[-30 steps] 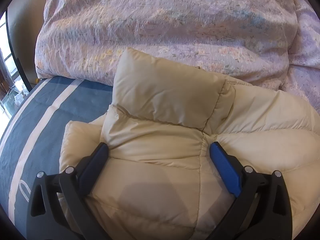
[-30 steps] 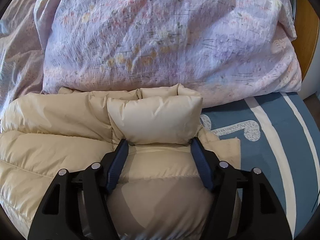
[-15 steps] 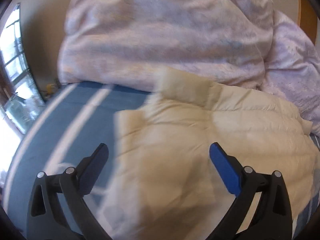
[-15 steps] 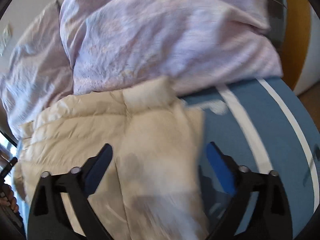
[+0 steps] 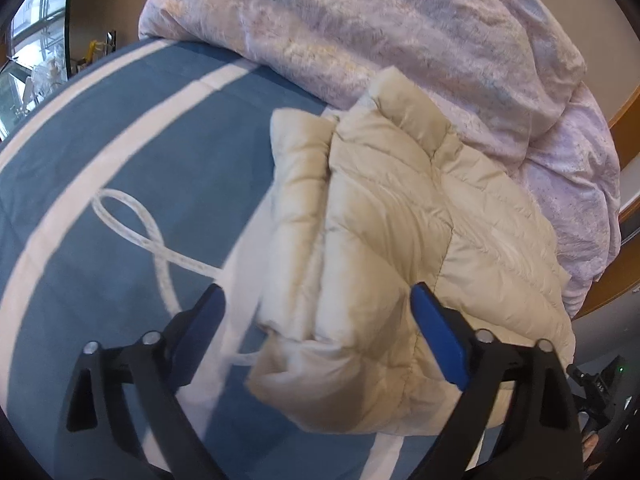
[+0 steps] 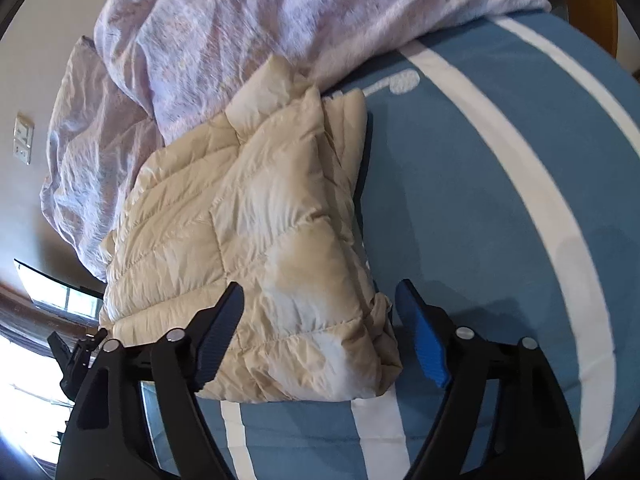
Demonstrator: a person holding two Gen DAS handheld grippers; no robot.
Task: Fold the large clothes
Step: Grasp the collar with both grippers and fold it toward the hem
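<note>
Both views are a bit smeared from motion, so the fine stitching on the cream puffer jacket [image 5: 384, 240] is hard to read, and its near edge is partly hidden behind the gripper frames. Whatever sits under the folded layers can't be made out.

The left wrist view shows a looping white cord pattern [image 5: 160, 248] on the blue striped bedspread [image 5: 120, 128], a window at the far left, plus a bit of the other black gripper at the lower right corner. The right wrist view instead catches a wall switch [image 6: 22, 140] and a white printed mark by the jacket's collar.

The jacket lies folded into a chunky rectangle on the bedspread, collar end pushed up against the lilac floral duvet [image 5: 400, 40], quilted panels puffy and wrinkled.

The left gripper [image 5: 316, 320] has its jaws closing, jacket corner between them but the blue pads aren't pressing on it. Same for the right gripper [image 6: 320, 316]: closing, jacket edge in the gap, nothing grasped.
</note>
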